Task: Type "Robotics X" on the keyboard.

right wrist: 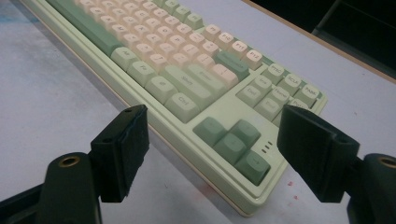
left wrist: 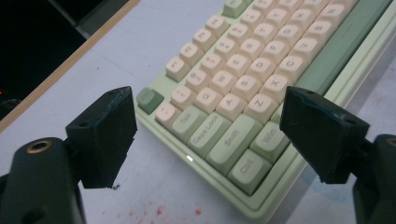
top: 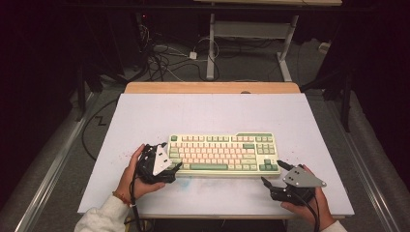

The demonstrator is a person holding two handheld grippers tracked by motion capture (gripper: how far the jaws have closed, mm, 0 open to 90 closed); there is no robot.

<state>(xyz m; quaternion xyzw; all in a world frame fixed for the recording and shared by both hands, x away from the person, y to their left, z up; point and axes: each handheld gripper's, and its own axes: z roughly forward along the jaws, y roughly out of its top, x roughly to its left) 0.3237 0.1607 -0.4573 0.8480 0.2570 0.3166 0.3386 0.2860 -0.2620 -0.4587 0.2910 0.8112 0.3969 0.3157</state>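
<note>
- The keyboard lies flat on the board, a bit nearer the person than the middle.
- The left claw is at the keyboard's left near corner, wide and holding nothing; that corner sits between its jaws.
- The right claw is at the keyboard's right near corner, wide too, holding nothing.
- I think the step is getting ready to grab both ends.
- Next, each claw must slide onto its corner and squeeze, both together.
- Behind the keyboard the board is bare, with small red specks near its left corner.
- Past the keyboard is a wood edge, then cables and desk legs on a dark floor.
</note>
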